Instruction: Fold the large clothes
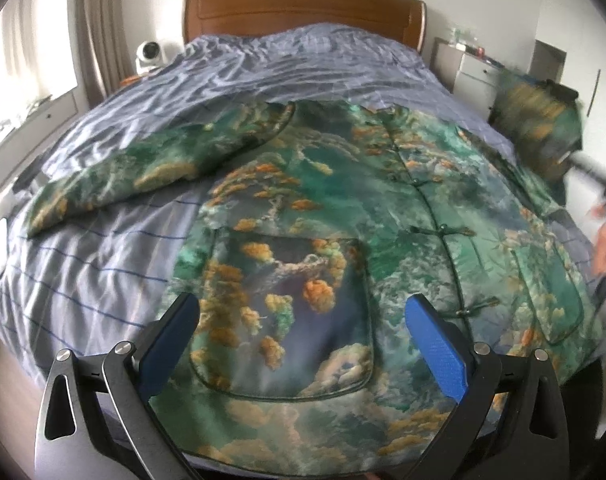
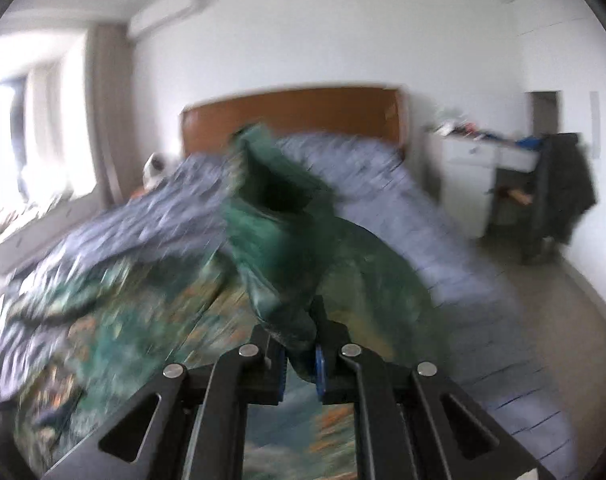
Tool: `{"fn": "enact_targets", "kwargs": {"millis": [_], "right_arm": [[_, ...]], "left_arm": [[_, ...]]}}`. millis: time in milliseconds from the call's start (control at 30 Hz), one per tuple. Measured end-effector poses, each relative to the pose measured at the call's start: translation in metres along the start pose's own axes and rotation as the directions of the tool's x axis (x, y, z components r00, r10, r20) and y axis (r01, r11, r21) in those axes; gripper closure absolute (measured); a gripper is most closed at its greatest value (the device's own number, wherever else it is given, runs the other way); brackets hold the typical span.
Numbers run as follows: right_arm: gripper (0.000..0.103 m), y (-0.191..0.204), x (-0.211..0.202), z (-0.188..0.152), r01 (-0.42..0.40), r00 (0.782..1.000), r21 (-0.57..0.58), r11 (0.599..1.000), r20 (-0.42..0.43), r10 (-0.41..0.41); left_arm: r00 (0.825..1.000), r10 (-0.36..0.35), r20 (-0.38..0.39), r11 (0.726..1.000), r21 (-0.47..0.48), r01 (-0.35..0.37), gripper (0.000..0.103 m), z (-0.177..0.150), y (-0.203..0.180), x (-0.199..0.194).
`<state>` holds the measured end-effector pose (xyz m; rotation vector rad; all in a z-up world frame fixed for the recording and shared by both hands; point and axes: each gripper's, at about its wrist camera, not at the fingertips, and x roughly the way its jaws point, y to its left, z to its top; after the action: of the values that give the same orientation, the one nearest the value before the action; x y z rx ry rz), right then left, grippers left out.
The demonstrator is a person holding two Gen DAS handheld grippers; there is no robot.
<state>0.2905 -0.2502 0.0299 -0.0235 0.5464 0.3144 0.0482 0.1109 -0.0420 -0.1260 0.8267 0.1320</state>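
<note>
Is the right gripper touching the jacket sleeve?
Touching. The right wrist view shows the right gripper shut on the sleeve, green cloth pinched between its blue pads and lifted off the bed.

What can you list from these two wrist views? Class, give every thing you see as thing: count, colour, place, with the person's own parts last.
Jacket: one, green with orange and blue print, spread on the bed; one sleeve lifted.
Bed cover: one, grey-blue with dark stripes, over the bed.
Headboard: one, brown wood, far end of the bed.
Fan: one, white, left of the headboard.
Cabinet: one, white, right of the bed.
Curtain: one, grey-brown, beside the window.
Air conditioner: one, white, high on the wall.
Dark clothing: black, hanging at right.
Left gripper: black with blue pads, open above the jacket's hem.
Right gripper: black, shut on the sleeve.
</note>
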Motion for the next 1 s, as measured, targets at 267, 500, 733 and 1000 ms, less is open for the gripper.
{"fn": "enact_targets", "kwargs": {"millis": [267,500,733,1000], "right_arm": [[0.038,0.073,0.028,-0.106,-0.093,0.945,-0.067,0.993,-0.320,0.067],[0.028,0.043,-0.059,-0.123,0.003,0.984,-0.022,1.000,-0.175,-0.006],[0.028,0.018,-0.088,-0.145,0.036,0.986,0.086,0.996,-0.164,-0.021],[0.028,0.016,-0.092,-0.165,0.008,0.990,0.115,0.993,-0.143,0.009]], "left_arm": [[0.984,-0.157,-0.085,0.987,0.018,0.159,0.001,0.011,-0.022,0.017],[0.816,-0.532,-0.226,0.842,-0.043,0.538,0.001,0.067,-0.099,0.071],[0.835,-0.363,-0.414,0.915,0.008,0.403,0.042,0.095,-0.178,0.172],[0.915,-0.266,-0.304,0.936,0.145,0.320,0.097,0.122,-0.197,0.130]]}}
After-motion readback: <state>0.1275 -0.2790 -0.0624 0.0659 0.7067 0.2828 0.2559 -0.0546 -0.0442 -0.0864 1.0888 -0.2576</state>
